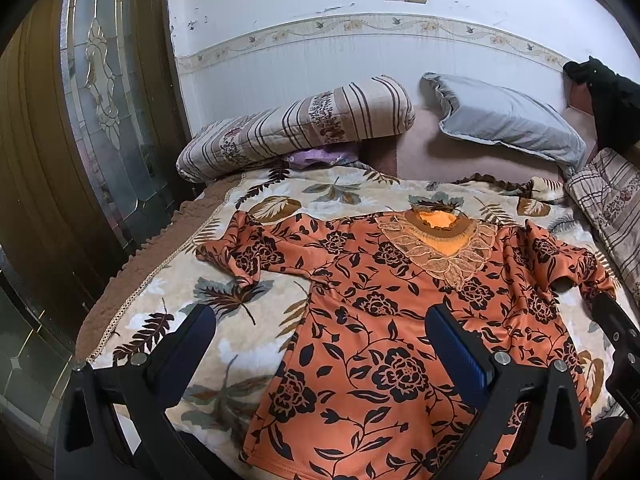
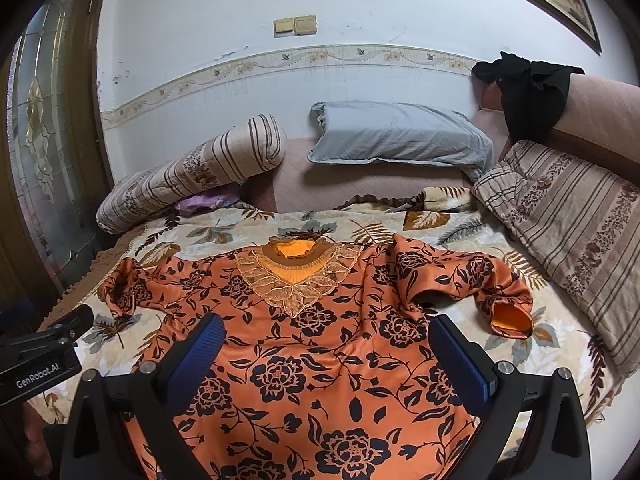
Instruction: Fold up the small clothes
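1. Blouse (image 1: 384, 344), orange with black flowers, lies front up across the bed (image 1: 256, 344), collar toward the pillows, ready for folding
2. Left gripper (image 1: 320, 332) and right gripper (image 2: 326, 340) hover above it, jaws spread, holding nothing

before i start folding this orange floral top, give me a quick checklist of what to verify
1. Orange floral top lies front up on the leaf-print blanket: ok.
2. Body flat: ok, minor ripples.
3. Sleeves spread flat: not ok; the sleeve on the right side is bunched and curled.
4. Left hand-held gripper open, holding nothing: ok.
5. Right hand-held gripper open, holding nothing: ok.
6. Bottom hem straight: cannot tell, out of view.
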Demonstrator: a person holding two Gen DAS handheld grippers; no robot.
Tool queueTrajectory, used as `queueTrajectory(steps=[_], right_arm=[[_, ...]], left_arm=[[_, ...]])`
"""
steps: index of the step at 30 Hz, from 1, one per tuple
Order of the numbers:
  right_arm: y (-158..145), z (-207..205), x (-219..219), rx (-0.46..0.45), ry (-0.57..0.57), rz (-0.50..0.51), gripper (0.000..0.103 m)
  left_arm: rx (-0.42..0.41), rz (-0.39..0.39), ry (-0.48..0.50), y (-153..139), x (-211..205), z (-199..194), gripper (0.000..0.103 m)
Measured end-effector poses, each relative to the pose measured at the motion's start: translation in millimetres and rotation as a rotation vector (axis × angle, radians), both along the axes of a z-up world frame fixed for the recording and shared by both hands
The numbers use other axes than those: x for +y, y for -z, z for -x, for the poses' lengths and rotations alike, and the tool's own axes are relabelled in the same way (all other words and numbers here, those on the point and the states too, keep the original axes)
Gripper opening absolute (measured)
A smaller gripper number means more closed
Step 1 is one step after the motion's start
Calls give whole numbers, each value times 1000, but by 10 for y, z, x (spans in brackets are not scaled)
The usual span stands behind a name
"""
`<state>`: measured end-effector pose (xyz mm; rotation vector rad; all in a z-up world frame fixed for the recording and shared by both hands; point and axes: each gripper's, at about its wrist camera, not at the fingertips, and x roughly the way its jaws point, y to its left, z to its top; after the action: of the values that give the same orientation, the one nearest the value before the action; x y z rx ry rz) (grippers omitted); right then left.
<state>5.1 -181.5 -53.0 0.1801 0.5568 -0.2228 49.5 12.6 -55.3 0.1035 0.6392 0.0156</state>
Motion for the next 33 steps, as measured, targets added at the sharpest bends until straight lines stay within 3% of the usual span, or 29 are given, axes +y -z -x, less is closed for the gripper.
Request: queueTrajectory(steps=[13,17,20,23,28,30,33], right_arm=[[96,-297,-289,15,39,-25,103],[274,-510,-614,39,56,-110,103],[566,-665,-1097,52,73,-285,103],[1009,-680,-1860,20,143,-562,103],[1661,-338,-2979,-173,320,-1028,102],[1895,-228,-3255,-238,356,-1192,99],[2026,-211,-3404,-260,371,-1271,93]], left_arm=[[21,-18,-32,107,77,-267,103],[69,-22,-24,292,38,-502,103],[154,-33,-7,582,-36,-752,103],[261,-90,19,1028,-179,-1037,103],[405,-175,76,1685,-436,-1337,103],[417,-185,97,1850,-504,-1364,103],[365,-137,102,1884,-474,-1336,103]])
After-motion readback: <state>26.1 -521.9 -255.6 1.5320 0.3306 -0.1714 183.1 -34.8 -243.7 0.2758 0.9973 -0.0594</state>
